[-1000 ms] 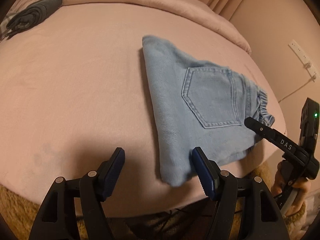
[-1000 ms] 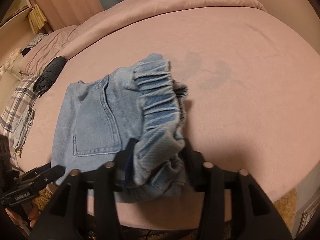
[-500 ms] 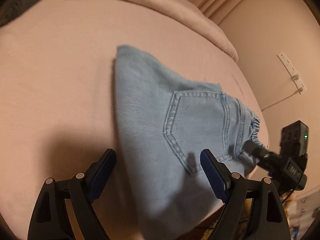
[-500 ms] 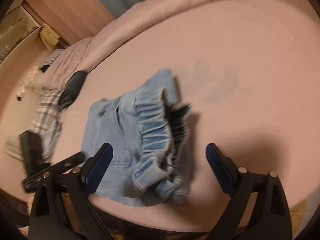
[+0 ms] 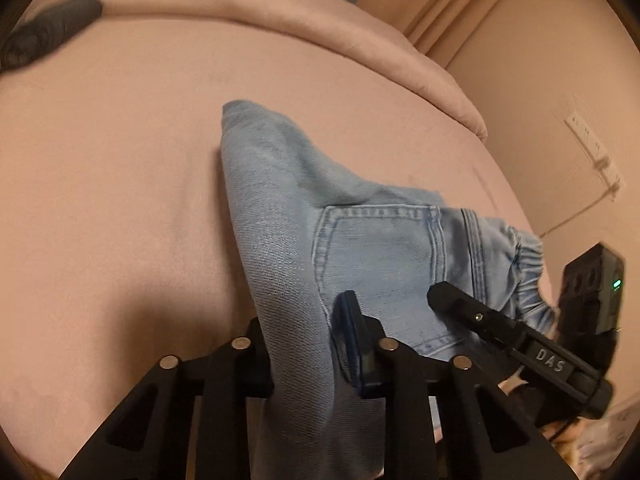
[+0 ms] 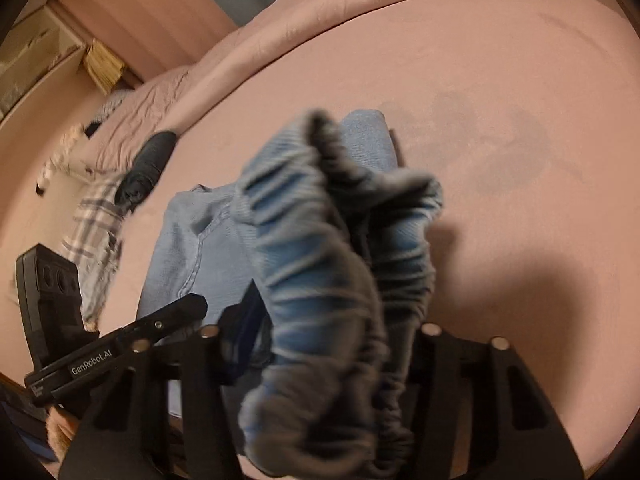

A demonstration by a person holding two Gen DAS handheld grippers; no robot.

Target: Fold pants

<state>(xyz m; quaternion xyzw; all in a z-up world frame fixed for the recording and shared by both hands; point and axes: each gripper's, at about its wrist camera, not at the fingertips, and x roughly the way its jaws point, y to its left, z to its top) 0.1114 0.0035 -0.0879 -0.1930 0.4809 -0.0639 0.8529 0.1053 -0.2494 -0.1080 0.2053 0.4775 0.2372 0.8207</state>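
Observation:
The light blue denim pants (image 5: 372, 240) lie folded on the pink bed, back pocket up. My left gripper (image 5: 304, 344) is shut on the folded near edge of the pants. My right gripper (image 6: 332, 344) is shut on the gathered elastic waistband (image 6: 320, 264), which is bunched and lifted between the jaws. The pants also show in the right wrist view (image 6: 200, 256). The right gripper shows in the left wrist view (image 5: 520, 344) at the waistband end. The left gripper shows in the right wrist view (image 6: 120, 344) at the lower left.
The pink bed surface (image 5: 100, 200) spreads left and far. A dark rolled item (image 5: 48, 36) lies at the far left; it also shows in the right wrist view (image 6: 144, 168) next to plaid cloth (image 6: 92, 224). A wall socket strip (image 5: 596, 156) is at right.
Both grippers were open over the pants half a second ago and have now shut on them, the left on the folded edge, the right on the waistband, which is lifted.

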